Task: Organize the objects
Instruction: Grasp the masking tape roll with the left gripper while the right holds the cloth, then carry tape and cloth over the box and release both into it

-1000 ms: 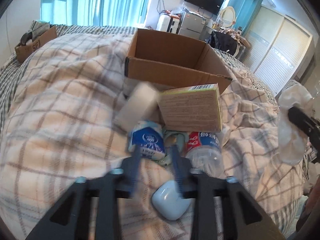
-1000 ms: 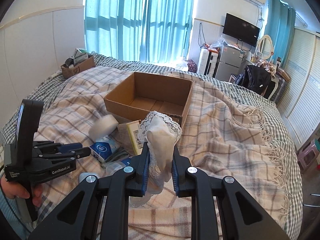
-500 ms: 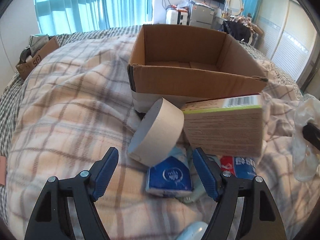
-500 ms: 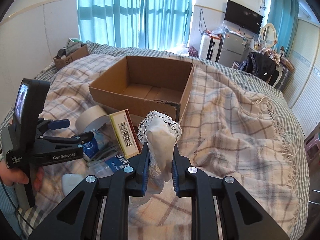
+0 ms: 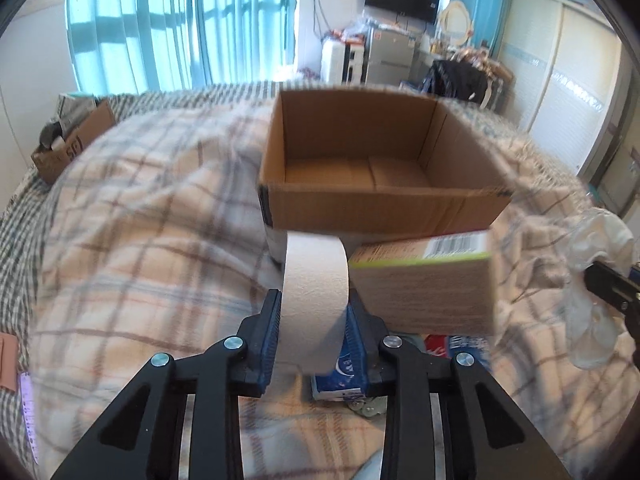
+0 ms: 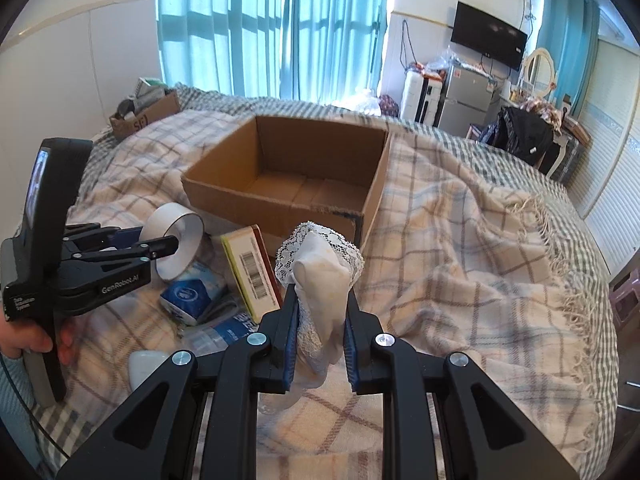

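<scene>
Gripping one tape roll [image 5: 314, 296] in your left gripper [image 5: 314, 334], one lacy sock [image 6: 322, 280] in your right gripper [image 6: 320, 336]; both jaws pinching, just short of one empty cardboard box [image 6: 280, 200] on the bed [image 6: 460, 240].

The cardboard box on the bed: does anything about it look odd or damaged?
The cardboard box sits empty, and its near right corner looks torn and dark-smudged. The items lie heaped outside, against its front wall.

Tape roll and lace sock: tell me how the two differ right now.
The tape roll is a stiff beige ring; the lace sock is limp white cloth with a lacy cuff. The left gripper clamps the roll; the right gripper pinches the sock. Both are held clear of the bed, outside the cardboard box.
</scene>
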Demonstrator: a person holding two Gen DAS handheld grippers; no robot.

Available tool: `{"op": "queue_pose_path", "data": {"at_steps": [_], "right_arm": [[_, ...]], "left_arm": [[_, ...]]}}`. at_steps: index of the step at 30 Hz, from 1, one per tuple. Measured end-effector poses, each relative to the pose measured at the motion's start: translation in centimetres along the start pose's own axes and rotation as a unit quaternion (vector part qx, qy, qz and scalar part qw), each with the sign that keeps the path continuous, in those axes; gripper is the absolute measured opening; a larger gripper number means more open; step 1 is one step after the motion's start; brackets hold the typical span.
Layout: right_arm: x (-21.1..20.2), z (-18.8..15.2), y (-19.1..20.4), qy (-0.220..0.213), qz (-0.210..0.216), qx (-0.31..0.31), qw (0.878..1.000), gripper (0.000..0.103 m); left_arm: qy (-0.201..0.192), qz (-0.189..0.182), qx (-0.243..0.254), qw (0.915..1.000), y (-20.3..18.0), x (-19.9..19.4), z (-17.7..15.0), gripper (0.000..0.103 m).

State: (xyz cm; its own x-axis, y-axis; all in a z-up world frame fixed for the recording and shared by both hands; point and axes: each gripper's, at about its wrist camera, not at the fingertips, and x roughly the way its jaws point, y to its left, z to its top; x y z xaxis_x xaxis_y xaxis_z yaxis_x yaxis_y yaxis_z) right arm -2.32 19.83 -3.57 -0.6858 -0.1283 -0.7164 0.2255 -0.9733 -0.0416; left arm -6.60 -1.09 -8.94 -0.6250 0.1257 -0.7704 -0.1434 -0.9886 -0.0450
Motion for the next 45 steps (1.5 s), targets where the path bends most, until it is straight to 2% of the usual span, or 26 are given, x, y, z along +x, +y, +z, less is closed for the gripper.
{"op": "queue_pose_path", "data": {"at_steps": [8,16,25,28,36,39,41,42,43,44,45], "right_arm": [[-4.2,3.3,1.2,-0.056,-0.004,-0.025,0.998,0.018],[-4.3,9.0,0.9,-0.084,0.005,-0.036,0.996,0.018],[2.4,14.9,-0.5,-0.059,0.02,-0.028,0.998,0.018],[5.9,16.1,-1.5,-0.04,0.021,-0.018,0.999,0.018],[13.4,16.3,-3.9,0.0,0.044,0.009,0.999,0.02],[14.8,15.7,-4.3,0.007,0.052,0.014,0.999,0.028],[15.3,15.4,-4.6,0.011,0.051,0.018,0.998,0.038],[15.2,15.4,-4.8,0.011,0.049,0.018,0.999,0.049],[15.1,15.4,-4.9,0.01,0.046,0.02,0.999,0.06],[14.9,15.4,-5.0,0.007,0.044,0.023,0.999,0.064],[14.5,15.4,-5.2,0.003,0.041,0.026,0.999,0.066]], "left_arm": [[-0.058,-0.013,0.005,0.9982,0.2,-5.7,3.3,0.03],[-0.087,-0.017,0.013,0.9959,-0.3,-6.5,8.6,0.03],[-0.084,-0.029,0.013,0.9959,-0.8,-1.4,14.4,0.03],[-0.077,-0.031,0.01,0.9965,-0.6,1.1,15.3,0.03],[-0.033,-0.025,0.021,0.9989,-0.3,7.8,15.5,0.03],[-0.016,-0.027,0.024,0.9992,-0.4,9.2,15.1,0.032],[-0.005,-0.028,0.026,0.9993,-0.5,9.8,14.8,0.034],[-0.003,-0.027,0.028,0.9992,-0.6,10.0,14.8,0.037],[-0.001,-0.024,0.031,0.9992,-0.7,10.0,14.7,0.049],[-0.003,-0.02,0.033,0.9992,-0.8,9.7,14.6,0.061],[-0.007,-0.017,0.033,0.9993,-0.9,9.4,14.5,0.065]]}}
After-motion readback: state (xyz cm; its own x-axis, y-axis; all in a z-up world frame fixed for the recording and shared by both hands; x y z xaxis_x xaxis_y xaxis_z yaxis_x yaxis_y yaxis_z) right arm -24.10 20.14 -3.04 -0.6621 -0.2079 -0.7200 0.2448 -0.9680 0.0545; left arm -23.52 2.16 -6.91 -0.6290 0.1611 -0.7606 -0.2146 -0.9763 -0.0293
